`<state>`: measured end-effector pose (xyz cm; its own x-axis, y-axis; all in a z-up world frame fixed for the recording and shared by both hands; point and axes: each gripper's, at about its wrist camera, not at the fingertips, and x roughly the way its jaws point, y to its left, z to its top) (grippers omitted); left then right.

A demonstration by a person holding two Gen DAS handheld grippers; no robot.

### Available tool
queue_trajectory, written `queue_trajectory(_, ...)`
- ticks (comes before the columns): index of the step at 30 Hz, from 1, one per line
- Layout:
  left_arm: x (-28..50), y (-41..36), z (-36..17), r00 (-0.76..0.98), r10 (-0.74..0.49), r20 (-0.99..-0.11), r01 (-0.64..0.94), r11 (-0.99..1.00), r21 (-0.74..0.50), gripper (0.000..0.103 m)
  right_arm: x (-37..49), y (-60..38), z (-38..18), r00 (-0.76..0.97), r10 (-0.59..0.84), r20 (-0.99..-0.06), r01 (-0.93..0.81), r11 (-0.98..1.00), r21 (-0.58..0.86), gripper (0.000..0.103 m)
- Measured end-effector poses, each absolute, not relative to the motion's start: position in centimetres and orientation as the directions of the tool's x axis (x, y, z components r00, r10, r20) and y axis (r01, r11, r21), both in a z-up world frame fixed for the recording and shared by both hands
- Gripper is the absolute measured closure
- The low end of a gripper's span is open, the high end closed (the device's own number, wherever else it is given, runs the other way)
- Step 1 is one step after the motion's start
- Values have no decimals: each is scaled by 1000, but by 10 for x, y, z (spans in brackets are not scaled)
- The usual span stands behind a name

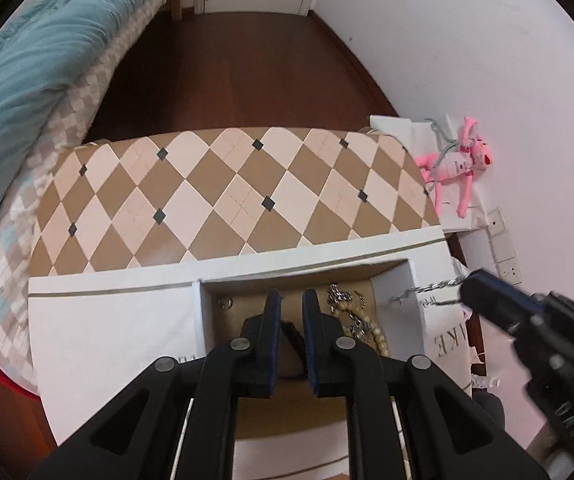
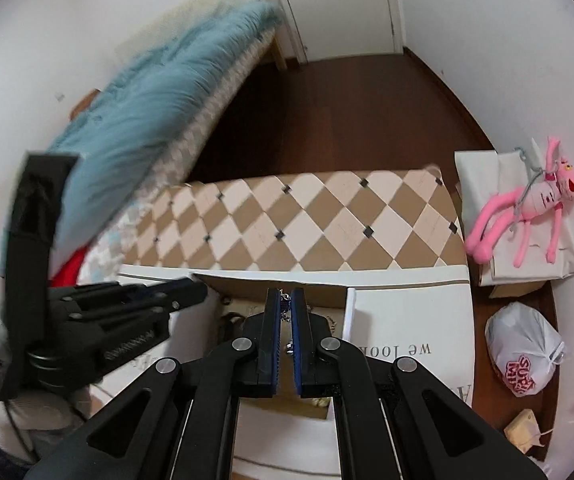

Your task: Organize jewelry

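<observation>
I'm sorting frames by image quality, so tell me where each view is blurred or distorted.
Left wrist view: the right gripper and the silver chain it holds are motion-smeared, while the patterned lid is sharp but bowed by the fisheye. Right wrist view: the blue blanket is streaked with blur, the left gripper is soft, and the pink toy is fairly crisp.

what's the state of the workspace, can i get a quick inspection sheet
surface: white box with an open compartment, in front of a diamond-patterned board
job's things: silver chain in the right gripper; beaded jewelry lies in the compartment
clutter: pink plush toy, white plastic bag
grippers: left gripper slightly open over the compartment; right shut on the chain
cables: nothing seen
surroundings: bed with teal blanket, wood floor, white door
</observation>
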<state>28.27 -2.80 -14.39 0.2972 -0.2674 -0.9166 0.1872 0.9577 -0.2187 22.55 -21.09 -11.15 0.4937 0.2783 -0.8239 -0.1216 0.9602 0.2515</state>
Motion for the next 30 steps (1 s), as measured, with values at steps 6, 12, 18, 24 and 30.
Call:
queue_trajectory(6, 295, -22, -150, 281, -223, -933, 140, 972, -190, 91, 252, -210, -137, 407, 234, -883, -100, 972, 212, 97)
queue_trajectory(12, 282, -4, -141, 340, -137, -930, 100, 989, -109, 38, 255, -210, -143, 368, 220, -903, -92, 976, 200, 80)
queue_trajectory(18, 254, 10, -135, 385, -63, -921, 54, 998, -45, 4, 236, -210, -138, 385, 172, -907, -57, 985, 162, 60)
queue_trajectory(24, 230, 12, -148, 396, 18, -918, 21, 999, 29, 2, 211, -209, -152, 375, 56, -925, -6, 998, 58, 9)
queue_trajectory(30, 212, 9, -154, 406, 39, -913, 12, 999, 48, 0, 194, -207, -163, 369, -17, -929, 18, 1000, -11, 0)
